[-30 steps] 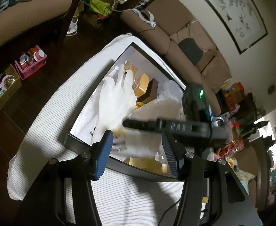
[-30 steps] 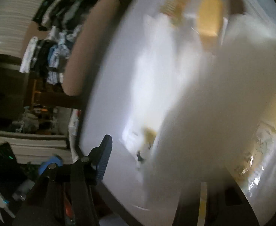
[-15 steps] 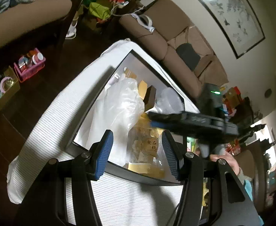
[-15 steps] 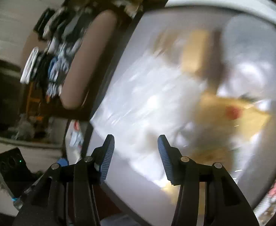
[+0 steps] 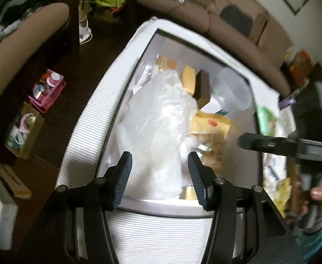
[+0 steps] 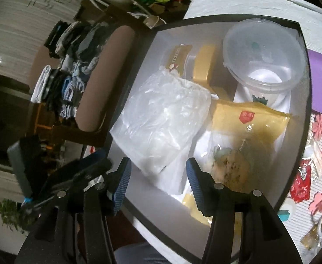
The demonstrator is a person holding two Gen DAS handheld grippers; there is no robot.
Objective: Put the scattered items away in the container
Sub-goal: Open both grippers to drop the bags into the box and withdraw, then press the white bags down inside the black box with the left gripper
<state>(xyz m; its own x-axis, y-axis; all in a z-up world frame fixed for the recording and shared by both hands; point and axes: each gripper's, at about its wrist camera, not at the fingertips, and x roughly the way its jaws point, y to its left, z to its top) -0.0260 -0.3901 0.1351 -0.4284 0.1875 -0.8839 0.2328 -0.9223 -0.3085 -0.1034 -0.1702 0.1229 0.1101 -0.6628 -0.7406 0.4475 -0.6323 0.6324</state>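
Grippers hovering above dark-rimmed container [image 6: 293, 154], both spread, pinching nothing: left gripper [image 5: 159, 176], right gripper [image 6: 157, 181], just opening wider. Lying inside, clear plastic bag [image 6: 163, 118] left of yellow packet [image 6: 248, 121].

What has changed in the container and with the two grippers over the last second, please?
The clear plastic bag, hanging at the right gripper a second ago, now lies in the container; that gripper has drawn back with jaws just opening, nothing between them. The left gripper stays open and empty. The boxes and tub are unmoved.
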